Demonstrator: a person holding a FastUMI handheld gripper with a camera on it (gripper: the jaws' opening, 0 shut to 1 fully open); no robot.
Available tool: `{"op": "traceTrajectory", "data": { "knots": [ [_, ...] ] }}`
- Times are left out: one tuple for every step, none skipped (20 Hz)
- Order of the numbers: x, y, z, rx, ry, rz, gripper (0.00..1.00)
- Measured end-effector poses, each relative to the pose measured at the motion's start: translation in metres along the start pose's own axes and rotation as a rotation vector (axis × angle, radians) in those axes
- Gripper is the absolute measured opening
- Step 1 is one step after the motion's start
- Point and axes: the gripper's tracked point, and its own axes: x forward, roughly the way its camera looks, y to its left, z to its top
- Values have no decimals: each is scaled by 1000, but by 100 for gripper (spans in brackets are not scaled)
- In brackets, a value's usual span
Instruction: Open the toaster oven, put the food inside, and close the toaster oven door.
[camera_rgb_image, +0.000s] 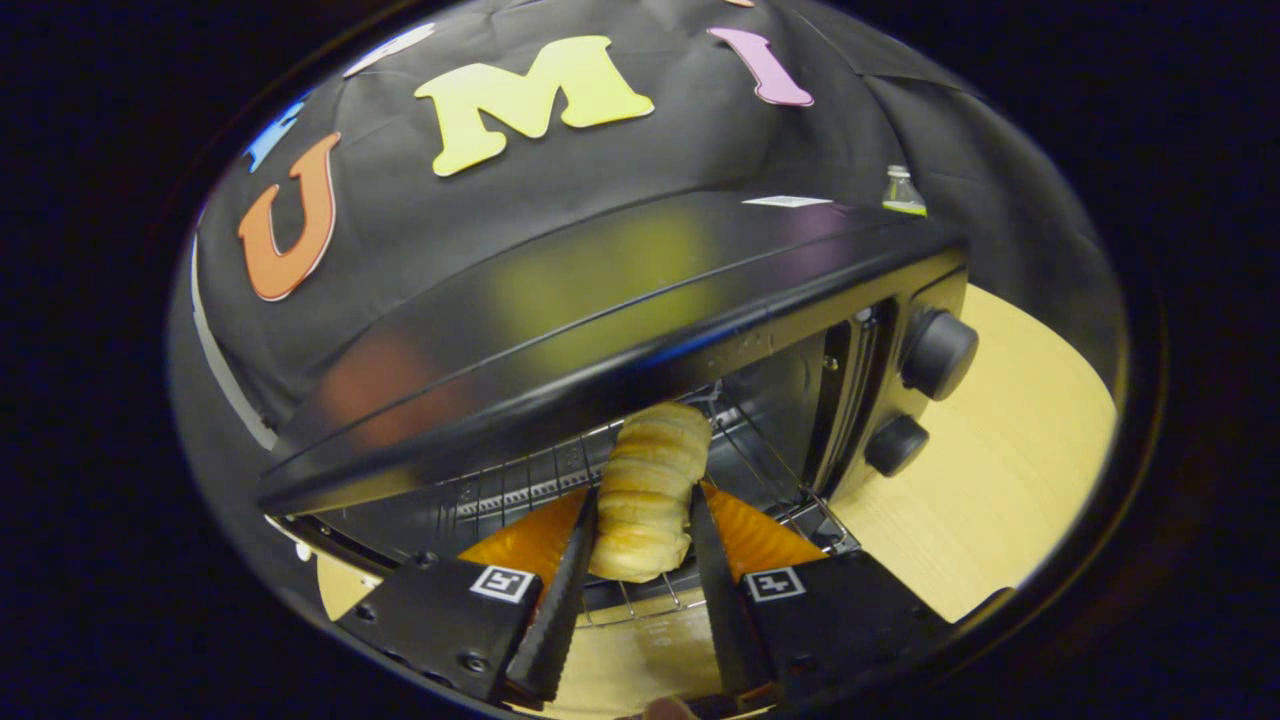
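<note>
Both fingers of the gripper (640, 560) pressed the ridged bread roll (648, 490) between them, its far end over the wire rack (520, 490) inside the open toaster oven (600, 330). Two knobs (938, 352) sat right of the cavity. Farther right, a small bottle (902, 192) stood behind the oven's top edge, above the wooden table (1000, 460).

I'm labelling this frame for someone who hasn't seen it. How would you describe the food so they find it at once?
Start at the black toaster oven on the wooden table; its door is open and a wire rack shows inside. At the mouth, over the rack's front, the gripper is shut on a bread roll, one finger on each side. It is the only pale golden, ridged thing there; the two black knobs sit off to its right.
</note>
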Motion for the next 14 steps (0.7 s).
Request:
{"op": "traceTrajectory", "data": {
  "knots": [
    [-5,2,-2,-7,0,8,71],
    [-11,3,-3,-22,-1,12,74],
    [-19,5,-6,-33,-2,19,77],
    [-26,8,-8,-36,-9,27,80],
    [-32,10,-12,-36,-14,31,82],
    [-40,11,-15,-36,-22,37,83],
    [-50,13,-17,-43,-38,39,82],
    [-60,16,-21,-63,-40,53,82],
    [-72,20,-28,-83,-37,75,82],
    [-84,23,-33,-95,-38,87,82],
    [-96,24,-37,-102,-42,101,82],
    [-108,25,-39,-107,-47,116,83],
    [-120,25,-42,-121,-51,128,82],
    [-130,22,-47,-146,-53,134,82]
  ]
}}
